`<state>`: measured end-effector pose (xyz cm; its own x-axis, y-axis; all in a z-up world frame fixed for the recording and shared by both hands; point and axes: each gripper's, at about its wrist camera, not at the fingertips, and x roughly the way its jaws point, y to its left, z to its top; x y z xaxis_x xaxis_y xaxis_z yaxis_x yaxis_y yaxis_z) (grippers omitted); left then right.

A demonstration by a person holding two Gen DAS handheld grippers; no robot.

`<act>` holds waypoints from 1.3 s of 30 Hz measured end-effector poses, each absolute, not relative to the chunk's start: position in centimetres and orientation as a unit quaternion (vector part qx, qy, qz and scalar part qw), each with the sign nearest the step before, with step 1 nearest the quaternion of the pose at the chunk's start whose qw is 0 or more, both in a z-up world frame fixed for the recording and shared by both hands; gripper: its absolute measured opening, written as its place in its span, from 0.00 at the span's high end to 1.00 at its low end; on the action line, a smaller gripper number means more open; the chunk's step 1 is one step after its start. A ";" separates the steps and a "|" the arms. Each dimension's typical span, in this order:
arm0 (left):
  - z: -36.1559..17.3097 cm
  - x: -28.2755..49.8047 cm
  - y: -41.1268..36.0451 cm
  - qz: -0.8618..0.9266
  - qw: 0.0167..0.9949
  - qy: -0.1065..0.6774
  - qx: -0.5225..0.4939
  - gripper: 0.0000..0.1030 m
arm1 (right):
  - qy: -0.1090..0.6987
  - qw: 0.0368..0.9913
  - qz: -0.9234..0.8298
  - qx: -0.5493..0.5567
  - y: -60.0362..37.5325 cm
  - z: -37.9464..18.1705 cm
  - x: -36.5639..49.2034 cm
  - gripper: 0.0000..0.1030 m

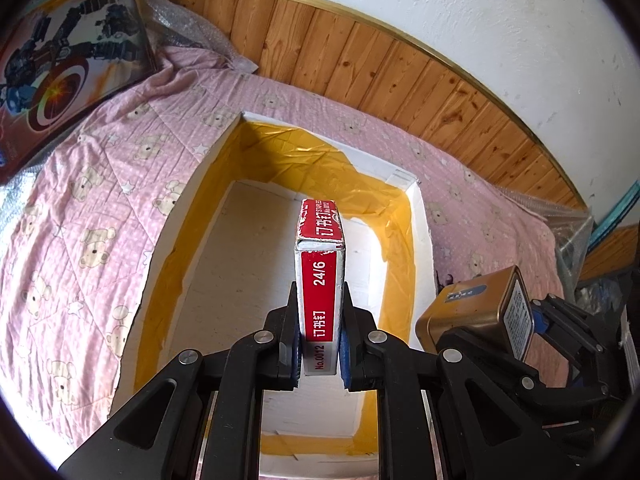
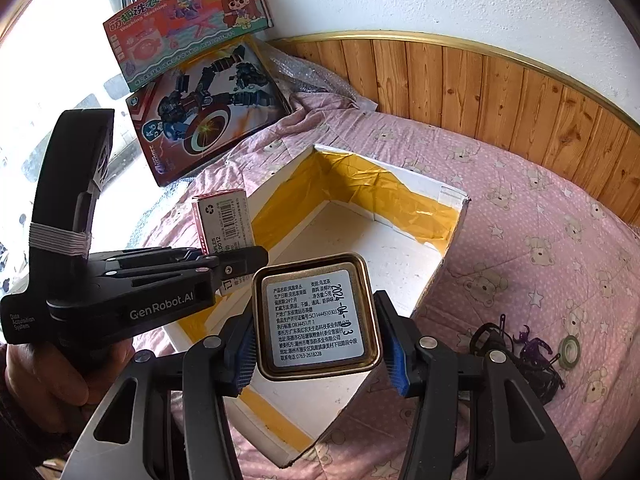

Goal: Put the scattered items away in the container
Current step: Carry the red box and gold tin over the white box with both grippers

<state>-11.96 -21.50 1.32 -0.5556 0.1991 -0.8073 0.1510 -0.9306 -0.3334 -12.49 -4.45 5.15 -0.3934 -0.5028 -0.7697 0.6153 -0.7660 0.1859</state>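
Note:
My left gripper (image 1: 319,336) is shut on a red and white staples box (image 1: 320,280) and holds it above the open white cardboard box (image 1: 180,216) lined with yellow tape. The staples box (image 2: 224,220) and left gripper (image 2: 224,268) also show in the right wrist view, over the cardboard box's (image 2: 452,256) left wall. My right gripper (image 2: 320,352) is shut on a gold tea tin (image 2: 316,316), label side facing the camera, above the box's near corner. The tin (image 1: 476,316) shows at the right in the left wrist view.
The cardboard box lies on a pink bear-print quilt (image 2: 540,220). Dark hair ties and clips (image 2: 516,344) and a small tape roll (image 2: 570,350) lie on the quilt at right. Toy boxes (image 2: 208,112) lean at the back left. A wood-panelled wall (image 2: 500,92) runs behind.

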 end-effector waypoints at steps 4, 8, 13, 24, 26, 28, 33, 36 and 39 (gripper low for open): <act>1.0 -12.8 -21.7 0.856 0.015 -0.188 -0.481 0.85 | 0.073 0.337 -0.832 0.435 -4.9 5.0 -13.4 0.48; 0.9 -13.8 -22.3 0.853 0.009 -0.189 -0.486 0.85 | 0.077 0.335 -0.830 0.438 -5.2 4.8 -14.5 0.48; 0.6 -15.2 -22.7 0.849 0.005 -0.185 -0.495 0.85 | 0.079 0.333 -0.829 0.442 -5.6 4.4 -15.7 0.48; -1.2 -18.4 -22.3 0.835 0.003 -0.171 -0.523 0.85 | 0.094 0.334 -0.823 0.450 -6.9 2.8 -18.1 0.48; -1.7 -19.0 -22.3 0.832 0.001 -0.168 -0.529 0.85 | 0.100 0.333 -0.821 0.452 -7.1 2.4 -18.4 0.48; -2.2 -19.5 -22.4 0.829 -0.001 -0.166 -0.534 0.85 | 0.107 0.334 -0.819 0.454 -7.4 2.1 -18.8 0.48; -3.2 -20.6 -22.3 0.823 -0.006 -0.157 -0.546 0.85 | 0.123 0.334 -0.814 0.460 -7.8 1.3 -19.6 0.48; -3.9 -21.3 -22.0 0.820 -0.008 -0.142 -0.555 0.85 | 0.130 0.336 -0.808 0.466 -8.0 0.7 -20.2 0.48; -4.7 -22.0 -21.7 0.816 -0.013 -0.132 -0.563 0.85 | 0.136 0.334 -0.804 0.472 -8.3 0.0 -20.6 0.48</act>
